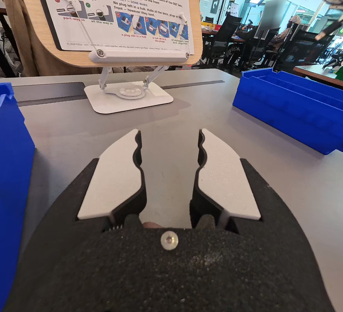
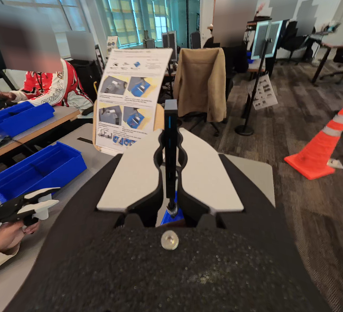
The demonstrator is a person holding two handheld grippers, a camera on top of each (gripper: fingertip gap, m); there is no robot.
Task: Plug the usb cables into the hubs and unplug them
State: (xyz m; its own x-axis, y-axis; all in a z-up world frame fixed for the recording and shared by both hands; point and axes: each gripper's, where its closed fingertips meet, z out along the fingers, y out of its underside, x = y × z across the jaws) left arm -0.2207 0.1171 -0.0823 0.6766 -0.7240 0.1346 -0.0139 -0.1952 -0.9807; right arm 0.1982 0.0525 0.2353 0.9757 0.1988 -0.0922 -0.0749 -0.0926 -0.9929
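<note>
Gripping a Black Hub, Left Tool Empty

Clamping a slim black rectangular USB hub (image 2: pixel 170 147) between its white-faced, black-padded fingers (image 2: pixel 137 171), the right gripper (image 2: pixel 170 136) holds the hub on edge, its far end reaching past the fingertips. Blue port slots run along the hub's narrow edge that faces the camera. A short cable stub leaves the hub's near end, close to the gripper's black body.

The left gripper (image 1: pixel 169 132) has its jaws spread wide with nothing between them, poised over the bare grey tabletop (image 1: pixel 167 117). In the right wrist view this same tool appears at the lower left, held in a hand (image 2: pixel 13 234).

A blue plastic bin (image 1: pixel 289 114) sits on the table to the right of the left gripper, and another blue bin wall (image 1: pixel 13 154) rises close on its left. Straight ahead stands a white-based stand with a wooden board (image 1: pixel 196 30) carrying a printed instruction sheet (image 1: pixel 118 30).

Beyond the table, a tan coat hangs over a chair (image 2: pixel 200 84), and an orange traffic cone (image 2: pixel 319 147) lies on the carpet. USB cables cannot be made out.
</note>
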